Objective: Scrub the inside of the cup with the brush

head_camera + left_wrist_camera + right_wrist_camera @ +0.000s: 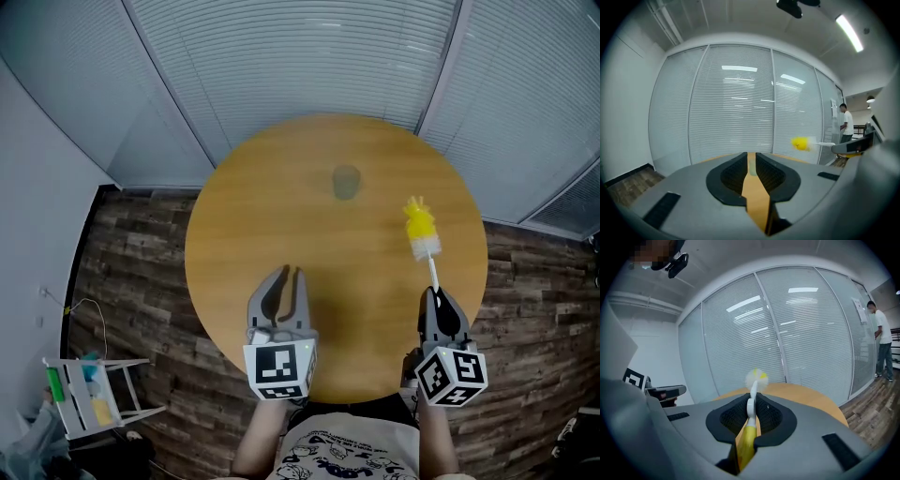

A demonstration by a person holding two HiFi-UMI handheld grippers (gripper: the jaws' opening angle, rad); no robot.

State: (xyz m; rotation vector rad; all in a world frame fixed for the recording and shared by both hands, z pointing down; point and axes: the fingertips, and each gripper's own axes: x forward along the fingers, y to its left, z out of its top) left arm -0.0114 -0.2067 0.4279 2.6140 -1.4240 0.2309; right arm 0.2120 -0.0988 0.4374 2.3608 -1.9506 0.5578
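A small translucent grey cup [346,181] stands upright on the far half of the round wooden table [244,234]. My right gripper [438,298] is shut on the white handle of a bottle brush [422,232]. The brush's yellow and white head points away from me, right of the cup and apart from it. The right gripper view shows the brush [756,378] sticking out between the jaws. My left gripper [287,277] hovers over the near part of the table, shut with nothing in it. The left gripper view shows the brush head [800,143] off to its right.
Glass walls with blinds [309,56] curve round the table's far side. A white rack [94,394] with small items stands on the dark plank floor at the lower left. A person [882,341] stands beyond the glass at the far right.
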